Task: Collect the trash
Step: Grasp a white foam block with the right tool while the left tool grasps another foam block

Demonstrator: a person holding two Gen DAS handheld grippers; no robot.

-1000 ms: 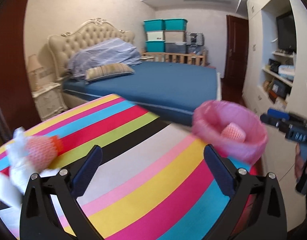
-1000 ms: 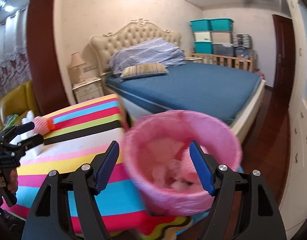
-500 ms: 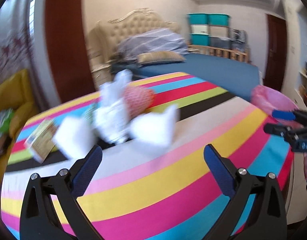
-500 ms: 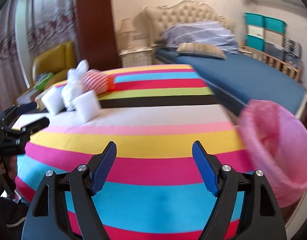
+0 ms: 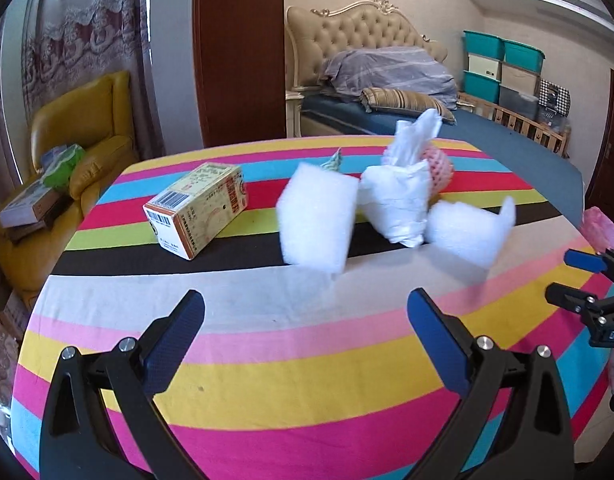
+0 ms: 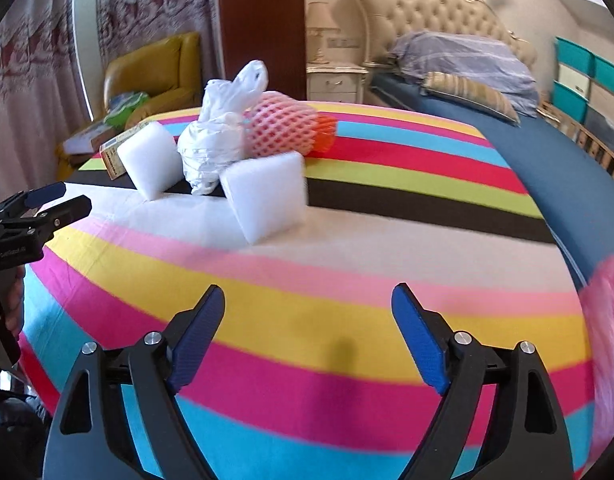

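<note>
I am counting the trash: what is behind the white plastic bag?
Behind the bag lies a pink foam net with an orange end, touching it. The bag hides the net's left part and whatever lies under it.

The desk (image 5: 267, 340) carries a cluster of items toward its far side. In the left wrist view, the carton (image 5: 197, 209) lies leftmost. Right of it stands one foam block (image 5: 317, 222), then the knotted bag (image 5: 399, 204), then a second foam block (image 5: 467, 232). The foam net (image 6: 281, 130) lies behind the bag, touching it. The bin bag (image 6: 607, 320) sits at the desk's right edge. The bed (image 5: 487, 136) stands behind the desk.
</note>
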